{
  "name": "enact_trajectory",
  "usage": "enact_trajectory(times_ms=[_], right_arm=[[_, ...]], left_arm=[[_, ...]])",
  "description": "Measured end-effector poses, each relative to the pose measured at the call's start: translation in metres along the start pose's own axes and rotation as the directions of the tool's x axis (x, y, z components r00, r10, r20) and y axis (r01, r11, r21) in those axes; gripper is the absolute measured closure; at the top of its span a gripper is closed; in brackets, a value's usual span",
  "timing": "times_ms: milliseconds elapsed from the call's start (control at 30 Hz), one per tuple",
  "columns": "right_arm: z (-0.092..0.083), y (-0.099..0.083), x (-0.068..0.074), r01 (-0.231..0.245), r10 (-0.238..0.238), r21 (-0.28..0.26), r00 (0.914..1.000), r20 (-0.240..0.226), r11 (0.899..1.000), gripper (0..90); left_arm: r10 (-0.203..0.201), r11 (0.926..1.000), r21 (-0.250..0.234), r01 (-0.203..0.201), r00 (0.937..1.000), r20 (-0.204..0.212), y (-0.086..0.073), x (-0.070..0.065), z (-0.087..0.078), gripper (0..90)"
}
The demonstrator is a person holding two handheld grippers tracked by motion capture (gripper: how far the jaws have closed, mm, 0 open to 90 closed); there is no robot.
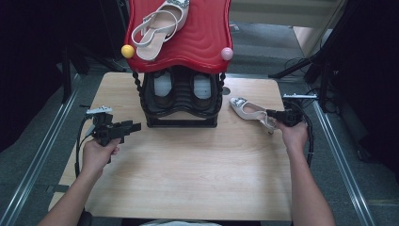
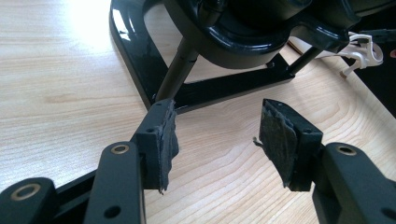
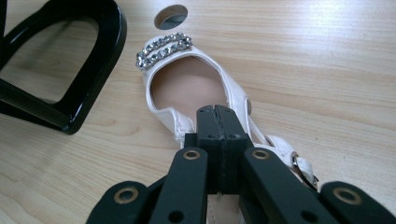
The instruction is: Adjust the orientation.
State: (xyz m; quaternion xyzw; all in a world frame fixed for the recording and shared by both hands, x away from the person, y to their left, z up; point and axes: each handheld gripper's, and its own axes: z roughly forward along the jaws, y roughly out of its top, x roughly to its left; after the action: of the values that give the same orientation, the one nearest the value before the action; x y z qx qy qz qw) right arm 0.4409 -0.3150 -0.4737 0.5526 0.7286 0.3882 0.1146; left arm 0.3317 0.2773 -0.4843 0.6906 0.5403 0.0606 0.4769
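A white slingback shoe point(image 1: 249, 112) with a rhinestone band lies on the wooden table to the right of a shoe rack. My right gripper point(image 1: 273, 114) is at its heel end. In the right gripper view its jaws point(image 3: 217, 112) are pressed together over the shoe's point(image 3: 187, 84) insole; I cannot tell whether a strap is pinched between them. Its mate point(image 1: 157, 28) rests on the rack's red top shelf point(image 1: 197, 37). My left gripper point(image 1: 129, 126) hovers left of the rack, pointing at its base point(image 2: 154, 60), open point(image 2: 217, 135) with nothing between the pads.
A pair of black shoes point(image 1: 182, 89) fills the rack's lower black shelf. Yellow point(image 1: 127, 51) and pink point(image 1: 227, 53) knobs stick out at the red shelf's front corners. A round hole point(image 3: 171, 16) pierces the tabletop beyond the white shoe. Bare wood stretches along the near half.
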Motion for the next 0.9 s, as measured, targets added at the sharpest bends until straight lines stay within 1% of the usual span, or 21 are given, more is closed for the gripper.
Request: enact_trajectory(times_ms=[67,133,167,200,233,300,367,467,500,600,700,800,900], right_arm=[[0.0,-0.001,0.002,0.002,-0.002,-0.002,1.0,0.006,1.0,90.0],[0.0,-0.001,0.005,0.014,-0.013,-0.003,0.9995,0.028,1.0,90.0],[-0.001,0.0,0.005,0.022,-0.021,-0.017,0.9984,0.052,1.0,90.0],[-0.001,0.0,0.004,0.026,-0.024,-0.03,0.9977,0.064,0.999,90.0],[0.0,0.001,0.003,0.029,-0.027,-0.031,0.9976,0.064,0.999,90.0],[0.004,0.001,0.001,0.014,-0.013,-0.011,0.9985,0.054,1.0,90.0],[0.005,0.001,0.003,-0.003,0.002,0.004,0.9991,0.042,1.0,90.0],[0.005,0.0,0.007,0.008,-0.009,0.016,0.9994,0.034,1.0,90.0],[0.005,-0.001,0.008,0.011,-0.012,0.015,0.9995,0.029,1.0,90.0],[0.002,-0.002,0.011,-0.016,0.016,0.018,0.9998,0.015,1.0,90.0],[0.0,-0.003,0.015,-0.022,0.022,0.01,0.9998,-0.001,1.0,90.0],[0.0,-0.004,0.02,-0.026,0.026,0.017,0.9997,-0.001,1.0,90.0],[0.001,-0.007,0.024,-0.048,0.049,0.013,0.9987,-0.012,0.999,90.0]], left_arm=[[-0.001,1.0,-0.001,0.001,1.0,0.002,0.0,0.0,0.0,46.3],[0.001,1.0,0.001,-0.001,1.0,0.001,0.0,0.0,0.0,46.5],[0.003,1.0,0.003,-0.003,1.0,0.0,0.0,0.0,0.0,46.5],[0.002,1.0,0.003,-0.002,1.0,0.0,0.0,0.0,0.001,46.5],[0.0,1.0,0.003,0.0,1.0,0.001,0.0,0.0,0.001,46.4],[-0.007,1.0,0.002,0.007,1.0,0.003,0.0,0.0,0.001,46.2],[-0.007,1.0,0.005,0.007,1.0,0.004,-0.001,0.001,0.002,46.2],[-0.007,0.9999,0.008,0.007,1.0,0.002,-0.001,0.001,0.003,46.3],[-0.008,0.9999,0.008,0.008,1.0,0.003,-0.001,0.001,0.003,46.3],[-0.005,1.0,0.005,0.005,1.0,0.006,-0.001,0.0,0.003,46.3],[-0.008,0.9999,0.006,0.008,0.9999,0.007,-0.001,0.001,0.003,46.2],[-0.008,0.9999,0.006,0.008,0.9999,0.007,0.0,0.001,0.002,46.2],[-0.009,1.0,0.001,0.009,0.9999,0.009,0.0,0.0,0.002,46.2]])
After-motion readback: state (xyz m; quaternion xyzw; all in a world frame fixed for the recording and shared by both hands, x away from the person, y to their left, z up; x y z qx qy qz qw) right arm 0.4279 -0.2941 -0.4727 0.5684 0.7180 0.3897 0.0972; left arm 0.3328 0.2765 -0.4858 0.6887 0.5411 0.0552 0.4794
